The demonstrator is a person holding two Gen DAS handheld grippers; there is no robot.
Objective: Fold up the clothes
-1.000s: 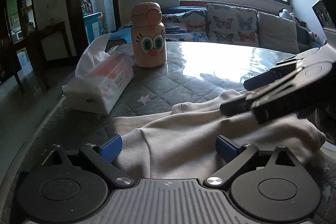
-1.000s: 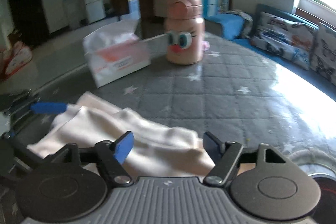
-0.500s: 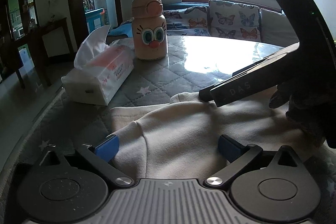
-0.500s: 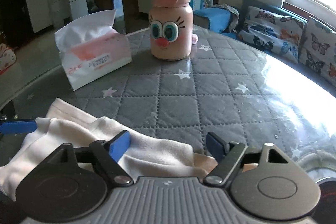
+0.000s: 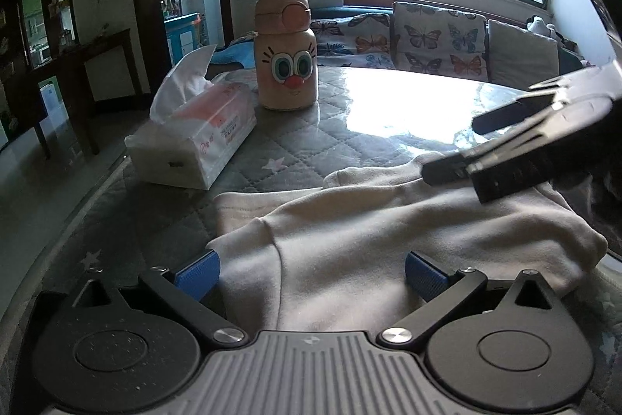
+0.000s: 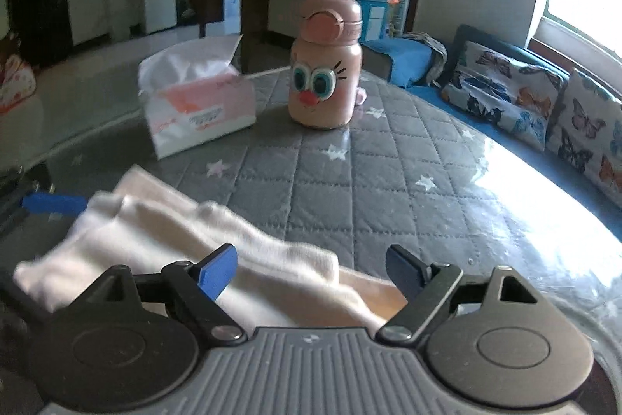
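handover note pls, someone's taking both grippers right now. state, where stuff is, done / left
Left gripper: open, jaws straddling the near edge of the cream garment, nothing clamped.
Right gripper: open, over the garment's other end; cloth lies between its jaws, not pinched.
Garment: bunched in layers on the quilted table cover, near edge, at least one fold-over showing.
Tissue box and cartoon-face bottle stand beyond it, apart from the cloth.
Done: partly folded.
Left: probably grip, finish the fold, flatten.
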